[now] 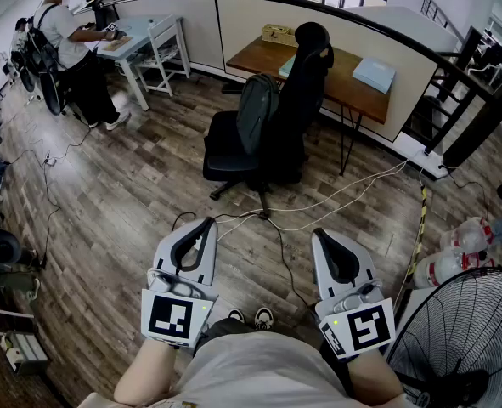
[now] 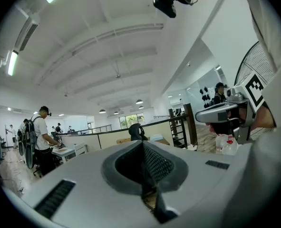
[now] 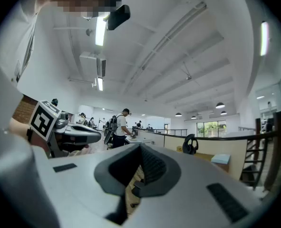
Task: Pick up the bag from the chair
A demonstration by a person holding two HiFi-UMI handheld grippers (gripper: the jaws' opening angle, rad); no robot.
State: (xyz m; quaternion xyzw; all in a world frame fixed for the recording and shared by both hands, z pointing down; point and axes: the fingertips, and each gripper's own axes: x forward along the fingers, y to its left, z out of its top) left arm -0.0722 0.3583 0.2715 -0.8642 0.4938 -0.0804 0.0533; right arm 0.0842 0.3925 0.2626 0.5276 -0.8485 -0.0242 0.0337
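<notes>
We hold the left gripper (image 1: 203,224) and the right gripper (image 1: 322,235) side by side, low in front of us, both pointing level toward the chair (image 1: 301,117) and well apart from it. In each gripper view we see the jaws pressed together with nothing between them, so both are clenched and empty. The bag (image 1: 256,110), a grey-green backpack, stands upright on the seat of the black office chair, leaning against its backrest. Behind the chair a wooden desk (image 1: 352,87) stands against a curved partition (image 1: 234,24), and on the desk we see a box (image 1: 279,34) and a pale blue flat thing (image 1: 375,73). White and black cables (image 1: 335,198) run over the wooden floor (image 1: 123,202) between us and the chair. At our right we see a black fan (image 1: 471,330) and, just beyond it, plastic bottles (image 1: 454,262). Far to the left a person (image 1: 68,45) stands at a white table (image 1: 144,32). Our shoe tips (image 1: 251,317) show between the two grippers
</notes>
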